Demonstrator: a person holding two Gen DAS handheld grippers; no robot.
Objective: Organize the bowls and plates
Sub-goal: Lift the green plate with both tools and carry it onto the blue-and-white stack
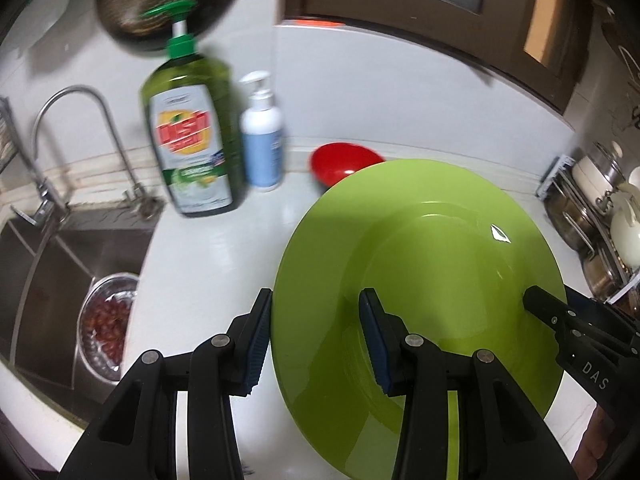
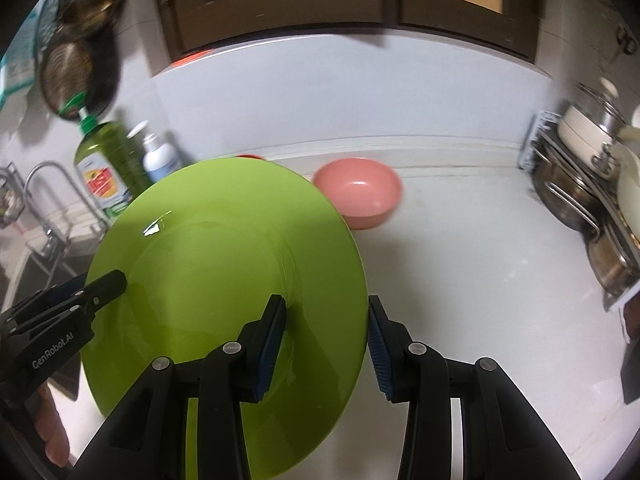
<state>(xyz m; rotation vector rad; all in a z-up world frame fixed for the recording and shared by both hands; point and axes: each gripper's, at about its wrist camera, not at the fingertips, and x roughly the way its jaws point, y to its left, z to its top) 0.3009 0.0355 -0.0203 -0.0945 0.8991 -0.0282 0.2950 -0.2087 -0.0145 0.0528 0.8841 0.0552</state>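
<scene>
Ideally both grippers (image 1: 316, 340) (image 2: 326, 344), each half-open and clamped on the green plate's (image 1: 420, 260) rim, stay level above the counter (image 2: 460, 280).

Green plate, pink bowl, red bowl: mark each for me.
green plate (image 2: 224, 240), right wrist view, on its centre well
pink bowl (image 2: 360, 188), right wrist view, on its inner wall
red bowl (image 1: 340, 162), left wrist view, on its visible inside

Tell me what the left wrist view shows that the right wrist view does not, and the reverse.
Only the left wrist view: the metal strainer of red bits in the sink, and the red bowl seen clearly. Only the right wrist view: the pink bowl on the counter. Both: the green plate, gripped at opposite rims by the left gripper and right gripper, plus the green soap bottle.
</scene>
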